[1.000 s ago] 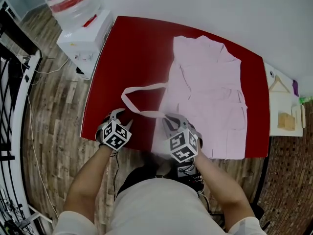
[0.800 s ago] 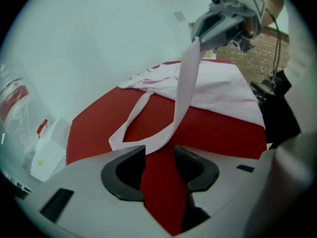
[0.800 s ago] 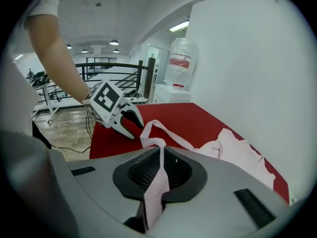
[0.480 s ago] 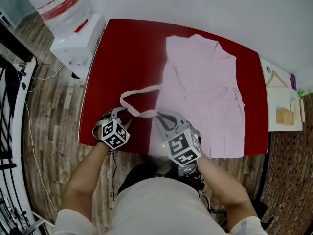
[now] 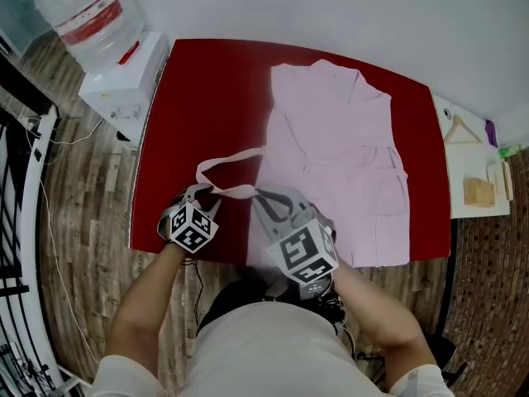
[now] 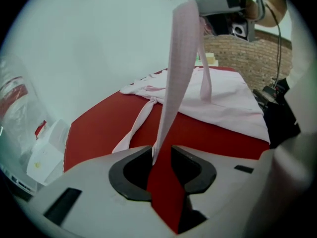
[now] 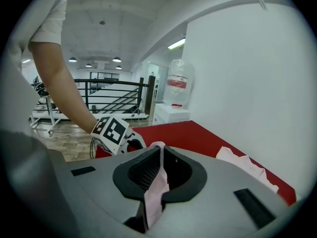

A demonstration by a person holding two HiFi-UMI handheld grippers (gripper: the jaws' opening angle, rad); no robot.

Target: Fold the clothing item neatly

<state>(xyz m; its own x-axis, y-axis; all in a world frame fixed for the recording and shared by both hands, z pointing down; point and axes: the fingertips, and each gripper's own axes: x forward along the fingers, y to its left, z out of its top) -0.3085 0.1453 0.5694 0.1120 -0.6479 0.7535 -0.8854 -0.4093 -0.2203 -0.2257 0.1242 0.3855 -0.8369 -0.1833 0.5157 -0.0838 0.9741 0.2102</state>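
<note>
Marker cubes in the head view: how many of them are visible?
2. One marker cube sits on the left gripper, whose jaws have just been closing with the pink belt between them, at the red table's near edge; the other rides the right gripper, beside it.

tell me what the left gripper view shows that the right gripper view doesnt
Left gripper view only: the left gripper's parted jaws, which have just been closing, with the pink belt rising from between them; a brick wall. Right gripper view only: the right gripper's jaws shut on that belt, the person's forearm, a railing. Both: the belt, red table, pink garment, water dispenser.
</note>
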